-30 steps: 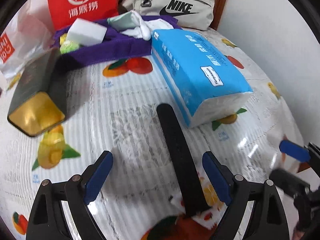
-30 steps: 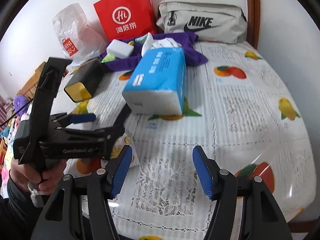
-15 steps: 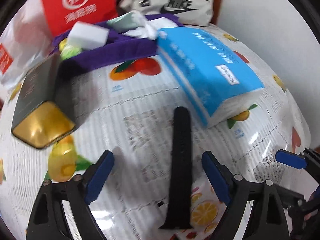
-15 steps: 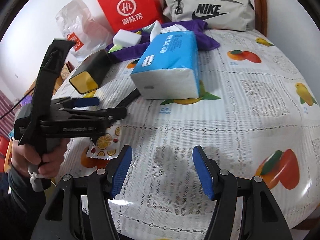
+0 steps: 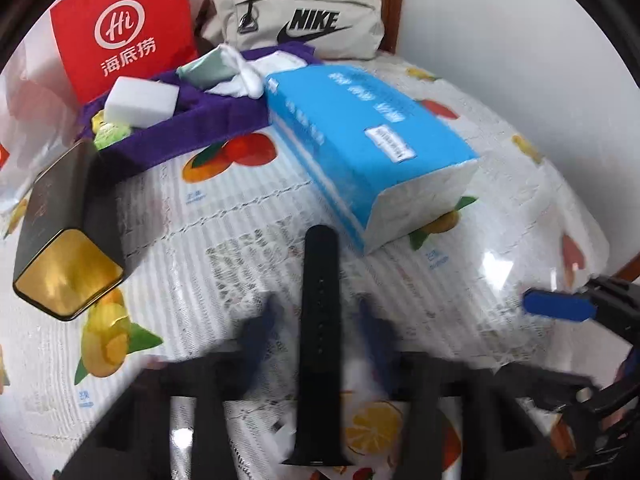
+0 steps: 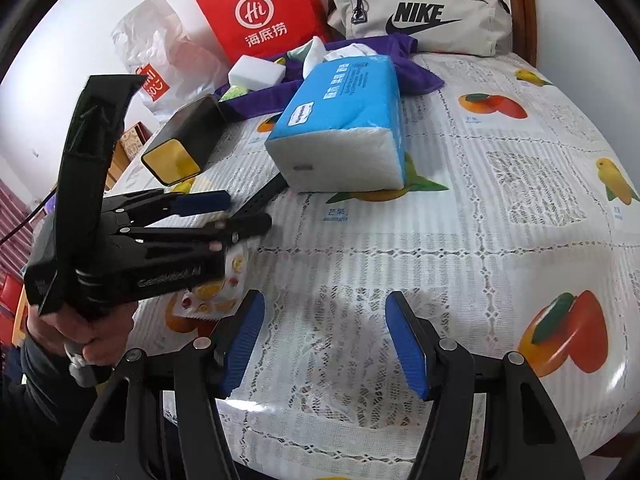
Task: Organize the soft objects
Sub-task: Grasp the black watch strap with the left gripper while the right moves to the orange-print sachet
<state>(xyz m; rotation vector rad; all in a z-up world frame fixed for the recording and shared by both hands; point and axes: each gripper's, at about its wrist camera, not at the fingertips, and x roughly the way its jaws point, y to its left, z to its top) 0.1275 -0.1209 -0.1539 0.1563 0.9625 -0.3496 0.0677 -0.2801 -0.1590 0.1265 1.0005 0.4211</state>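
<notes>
A black strap (image 5: 320, 300) lies on the fruit-print tablecloth, and the blurred fingers of my left gripper (image 5: 316, 320) stand either side of it, partly closed, not touching it. From the right wrist view the left gripper (image 6: 236, 212) hovers over the strap (image 6: 264, 194). A blue tissue pack (image 5: 360, 144) lies behind the strap, also in the right wrist view (image 6: 344, 120). My right gripper (image 6: 322, 336) is open and empty above the cloth. A purple cloth (image 5: 188, 128) at the back holds a white sponge (image 5: 142, 100) and other soft items.
A black and gold box (image 5: 66, 236) lies at the left. A red paper bag (image 5: 124, 28) and a beige Nike bag (image 5: 296, 20) stand at the back. A fruit-print sachet (image 6: 216, 292) lies under the left gripper. The table edge is near the right gripper.
My left gripper has moved forward over the black strap and its fingers have narrowed around it. The right gripper has drifted a little closer to the table.
</notes>
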